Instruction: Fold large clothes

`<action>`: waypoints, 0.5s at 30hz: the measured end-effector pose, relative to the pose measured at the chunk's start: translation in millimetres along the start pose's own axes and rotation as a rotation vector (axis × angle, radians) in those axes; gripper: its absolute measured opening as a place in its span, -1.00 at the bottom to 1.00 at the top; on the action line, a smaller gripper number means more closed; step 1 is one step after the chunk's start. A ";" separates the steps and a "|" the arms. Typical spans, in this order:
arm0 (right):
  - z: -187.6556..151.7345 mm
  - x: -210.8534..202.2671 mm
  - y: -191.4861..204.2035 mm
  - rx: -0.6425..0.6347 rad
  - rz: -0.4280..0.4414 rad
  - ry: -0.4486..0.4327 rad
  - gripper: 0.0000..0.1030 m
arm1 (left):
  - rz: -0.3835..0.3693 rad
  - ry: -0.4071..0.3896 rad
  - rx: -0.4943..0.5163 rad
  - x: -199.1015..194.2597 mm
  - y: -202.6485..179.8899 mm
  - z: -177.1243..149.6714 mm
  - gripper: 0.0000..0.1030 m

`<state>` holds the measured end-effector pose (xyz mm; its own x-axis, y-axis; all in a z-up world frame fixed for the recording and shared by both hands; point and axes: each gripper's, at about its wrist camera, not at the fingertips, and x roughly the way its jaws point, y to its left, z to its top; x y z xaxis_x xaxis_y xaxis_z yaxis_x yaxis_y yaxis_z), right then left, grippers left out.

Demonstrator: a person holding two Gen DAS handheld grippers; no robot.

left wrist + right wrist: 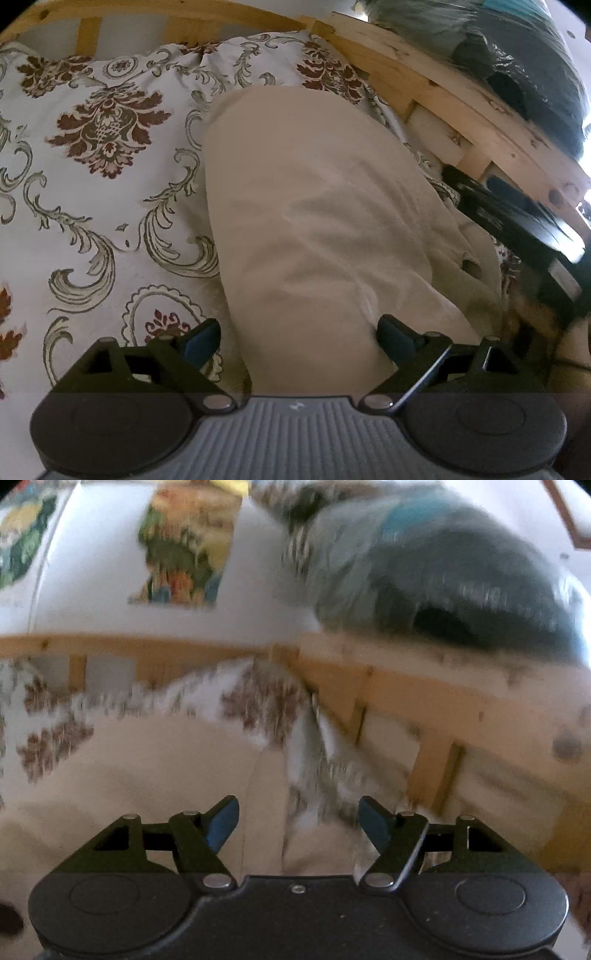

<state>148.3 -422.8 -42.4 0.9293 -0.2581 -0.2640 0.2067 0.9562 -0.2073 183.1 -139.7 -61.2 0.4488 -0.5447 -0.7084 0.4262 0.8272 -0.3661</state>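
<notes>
Served as the work surface: a bed [92, 206] under a scroll-and-damask patterned cover, broad and soft enough to spread a big garment flat. Ran behind the garment and along one side of it, a pale wooden frame [436, 96], penning everything in. Sat beyond that frame, past the garment's far end, a dark bundle in shiny wrap [461, 583], likely stowed there out of the way.

Lay lengthwise on the cover, the beige garment [314, 206], seemingly doubled into a long panel with looser layers bunched at its frame-side edge, so probably mid-fold.

Hovered at the garment's near end, the left tongs [297, 338], spread wide and pinching nothing, straddling the cloth as if lined up for a grab. Hung over the garment's frame-side edge, the right tongs [298, 823], likewise parted and empty; blurred view, so exact contact with the cloth could not be told.
</notes>
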 end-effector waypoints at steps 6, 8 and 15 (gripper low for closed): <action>-2.8 47.2 8.0 -0.103 0.011 0.055 0.36 | 0.031 0.000 0.090 1.6 -11.3 4.1 0.85; -12.3 66.4 12.5 -0.133 0.012 0.113 0.33 | 0.034 0.001 0.107 3.4 -14.2 4.8 0.85; -16.2 70.8 16.9 -0.146 -0.008 0.115 0.33 | 0.026 0.005 0.047 6.2 -4.0 2.1 0.95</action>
<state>212.6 -427.1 -79.9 0.8851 -0.2879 -0.3658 0.1599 0.9261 -0.3418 185.8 -146.7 -62.9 0.4562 -0.5228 -0.7201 0.4513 0.8334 -0.3191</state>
